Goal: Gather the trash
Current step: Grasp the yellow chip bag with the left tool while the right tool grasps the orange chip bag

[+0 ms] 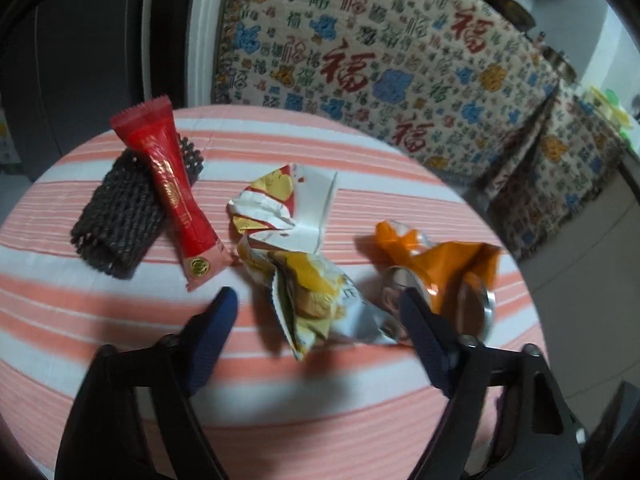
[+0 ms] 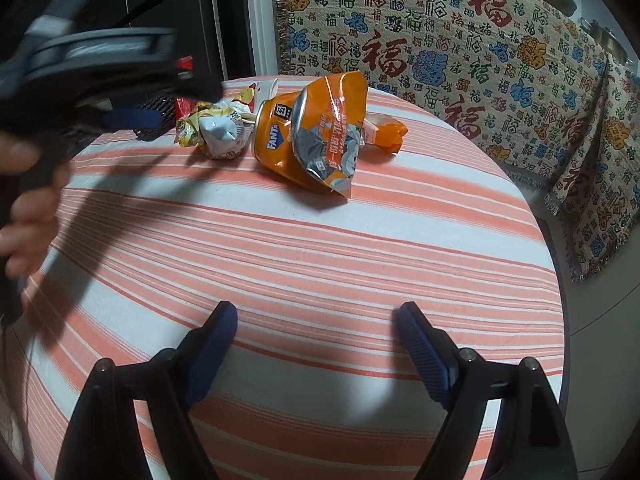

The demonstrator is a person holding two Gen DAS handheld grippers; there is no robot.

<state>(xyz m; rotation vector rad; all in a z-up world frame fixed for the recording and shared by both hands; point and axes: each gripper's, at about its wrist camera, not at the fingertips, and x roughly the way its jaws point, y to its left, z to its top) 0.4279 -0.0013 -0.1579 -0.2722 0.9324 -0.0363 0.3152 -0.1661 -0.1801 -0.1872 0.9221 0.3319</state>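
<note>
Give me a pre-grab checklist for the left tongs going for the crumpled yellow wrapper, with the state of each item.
1. Left tongs open: ok, the fingers stand wide apart.
2. Crumpled yellow wrapper between the fingers: ok, it lies in the gap, just ahead of the tips.
3. Left tongs hold nothing: ok.
4. Neighbours out of the bite: not ok, the crushed orange Fanta can sits right by the right-hand finger, and the white torn wrapper touches the yellow one at the back.
5. Right tongs out of the way: ok, open over bare striped tablecloth, nearer the table edge than the trash.
6. Trash bin location: cannot tell, none in view.
</note>
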